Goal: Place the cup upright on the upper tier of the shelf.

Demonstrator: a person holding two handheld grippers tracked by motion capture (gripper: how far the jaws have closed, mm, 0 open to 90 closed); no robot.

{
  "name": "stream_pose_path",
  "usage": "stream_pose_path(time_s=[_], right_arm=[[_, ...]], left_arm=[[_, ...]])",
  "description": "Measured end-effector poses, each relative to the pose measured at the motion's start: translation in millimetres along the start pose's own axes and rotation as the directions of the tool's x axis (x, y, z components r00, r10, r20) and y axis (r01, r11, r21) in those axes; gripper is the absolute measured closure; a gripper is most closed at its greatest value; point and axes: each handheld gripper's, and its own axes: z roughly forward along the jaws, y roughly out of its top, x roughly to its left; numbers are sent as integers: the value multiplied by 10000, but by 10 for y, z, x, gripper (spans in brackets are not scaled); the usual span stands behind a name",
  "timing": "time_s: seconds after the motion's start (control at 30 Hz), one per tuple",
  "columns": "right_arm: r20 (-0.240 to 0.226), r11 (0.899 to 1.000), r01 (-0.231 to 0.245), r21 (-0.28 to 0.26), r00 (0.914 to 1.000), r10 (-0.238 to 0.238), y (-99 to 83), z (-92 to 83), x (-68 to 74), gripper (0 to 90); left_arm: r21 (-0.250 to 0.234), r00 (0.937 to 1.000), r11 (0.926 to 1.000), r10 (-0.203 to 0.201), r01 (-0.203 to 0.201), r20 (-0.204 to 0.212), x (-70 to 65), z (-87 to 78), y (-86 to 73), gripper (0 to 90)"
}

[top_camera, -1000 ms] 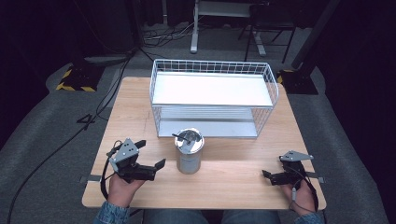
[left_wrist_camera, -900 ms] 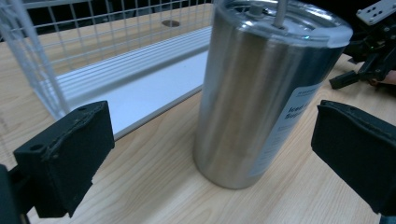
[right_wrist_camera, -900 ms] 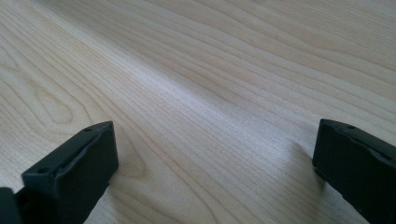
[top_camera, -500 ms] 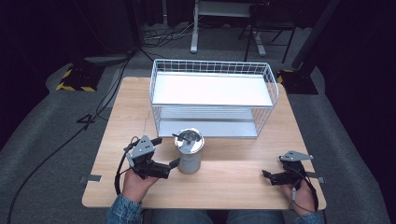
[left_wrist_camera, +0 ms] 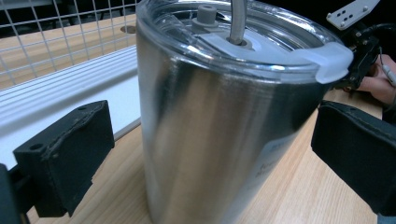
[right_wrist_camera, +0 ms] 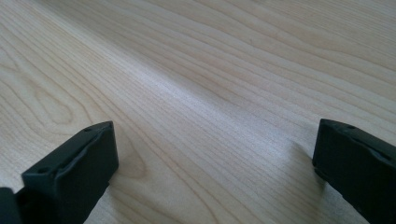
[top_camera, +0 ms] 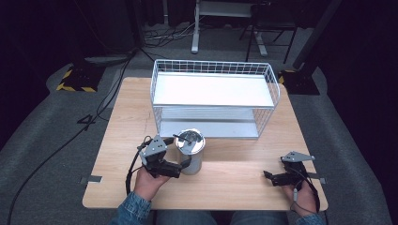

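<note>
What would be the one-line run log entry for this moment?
left claw: open, jaws around steel tumbler, not closed | right claw: open, idle over table | tumbler: upright before wire basket

The tumbler [left_wrist_camera: 215, 140] looks like brushed, shiny metal under a clear glossy plastic lid [left_wrist_camera: 243, 42]. The bench [right_wrist_camera: 210, 93] is pale, matt, grained wood. The basket [top_camera: 213, 96] is white-coated wire. The gripper pads [left_wrist_camera: 70, 158] look matt black and slightly rough.

Legible text: none was found. The steel tumbler [left_wrist_camera: 219, 140] carried a faint printed mark low on its side, too blurred and small to be read.
</note>
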Motion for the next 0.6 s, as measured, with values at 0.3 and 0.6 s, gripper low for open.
stream_pose_path(time_s=[0.3,0.6], right_arm=[[26,10000,-28,2,10000,28,2,2,1,2],[27,10000,-27,1,10000,27,2,2,1,2]], left_arm=[[-41,9999,10000,-83,84,145,-14,148,-26,0],[-368,10000,9993,75,-76,-48,-41,304,-39,0]])
